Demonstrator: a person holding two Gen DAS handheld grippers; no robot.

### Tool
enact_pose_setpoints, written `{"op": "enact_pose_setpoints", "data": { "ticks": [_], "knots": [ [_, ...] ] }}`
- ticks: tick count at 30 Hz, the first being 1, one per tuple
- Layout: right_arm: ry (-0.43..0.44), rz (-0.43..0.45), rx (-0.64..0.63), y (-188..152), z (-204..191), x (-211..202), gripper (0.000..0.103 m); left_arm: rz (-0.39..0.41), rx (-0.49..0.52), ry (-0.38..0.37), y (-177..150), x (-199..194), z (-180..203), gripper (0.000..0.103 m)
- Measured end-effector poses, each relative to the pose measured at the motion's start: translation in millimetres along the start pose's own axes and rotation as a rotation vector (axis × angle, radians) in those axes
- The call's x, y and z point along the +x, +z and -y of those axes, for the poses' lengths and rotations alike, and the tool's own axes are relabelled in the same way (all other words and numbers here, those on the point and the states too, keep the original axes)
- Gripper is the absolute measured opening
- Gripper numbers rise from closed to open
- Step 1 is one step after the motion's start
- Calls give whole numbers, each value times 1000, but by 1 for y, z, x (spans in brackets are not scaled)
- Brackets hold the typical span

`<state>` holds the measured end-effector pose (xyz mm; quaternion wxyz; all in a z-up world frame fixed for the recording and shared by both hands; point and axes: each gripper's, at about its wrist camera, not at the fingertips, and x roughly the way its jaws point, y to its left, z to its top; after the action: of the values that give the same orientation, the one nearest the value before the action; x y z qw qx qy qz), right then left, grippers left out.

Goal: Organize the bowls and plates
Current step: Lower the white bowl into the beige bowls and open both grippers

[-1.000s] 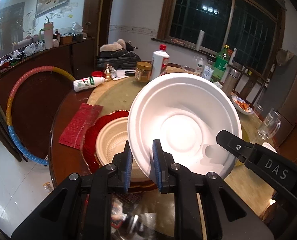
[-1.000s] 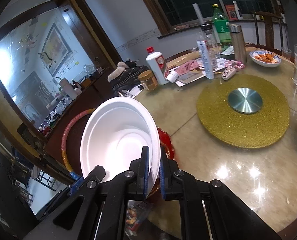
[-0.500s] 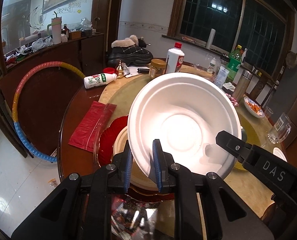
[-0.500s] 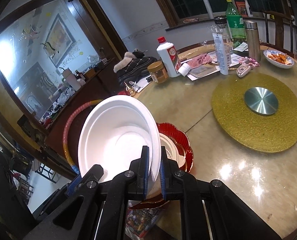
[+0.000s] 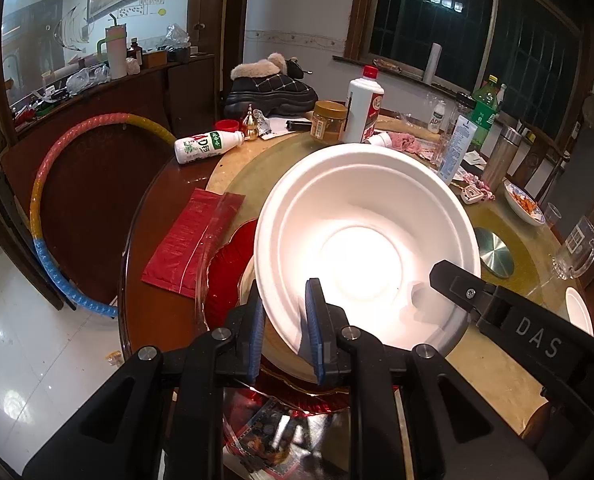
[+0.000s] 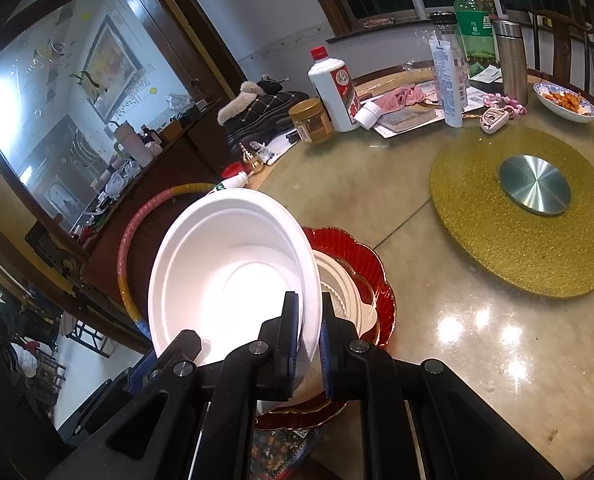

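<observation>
While gripped, white bowl [image 5: 367, 248] holds nothing.

The cream bowl [image 5: 246, 280] beyond the fingers is almost wholly hidden by the white bowl [image 5: 367, 236]; only a sliver is seen at the left finger. In the right wrist view its ribbed edge [image 6: 343, 292] is exposed to the right of the fingers, the rest being covered. The red plate [image 5: 227, 268] is covered across its middle and near side. Contact between the white bowl and the cream bowl cannot be determined. The base of the white bowl is washed out by glare. A small white dish [image 5: 579, 310] is partly cut off behind the right gripper [image 5: 441, 276], of which one finger only is seen. The printed item [image 6: 281, 454] below the fingers is blurred and partly masked.
</observation>
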<state>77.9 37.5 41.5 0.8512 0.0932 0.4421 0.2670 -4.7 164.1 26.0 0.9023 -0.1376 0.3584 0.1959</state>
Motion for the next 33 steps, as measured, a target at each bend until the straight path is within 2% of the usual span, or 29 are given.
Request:
{"op": "enact_pose_setpoints", "data": {
  "ticks": [18, 30, 31, 32, 33],
  "knots": [
    [-11, -36, -3, -1, -3, 20, 10, -29, 0, 25, -1, 13, -5, 18],
    [-41, -67, -28, -3, -2, 30, 14, -53, -8, 47, -2, 19, -4, 18],
    [-49, -67, -26, -2, -1, 28, 20, -53, -15, 56, -1, 18, -5, 19],
    [-42, -62, -19, -2, -1, 26, 34, -46, -31, 58, 0, 16, -7, 25],
    [-22, -50, -8, 0, 0, 23, 42, -38, -47, 49, 2, 13, -9, 29]
  ]
}}
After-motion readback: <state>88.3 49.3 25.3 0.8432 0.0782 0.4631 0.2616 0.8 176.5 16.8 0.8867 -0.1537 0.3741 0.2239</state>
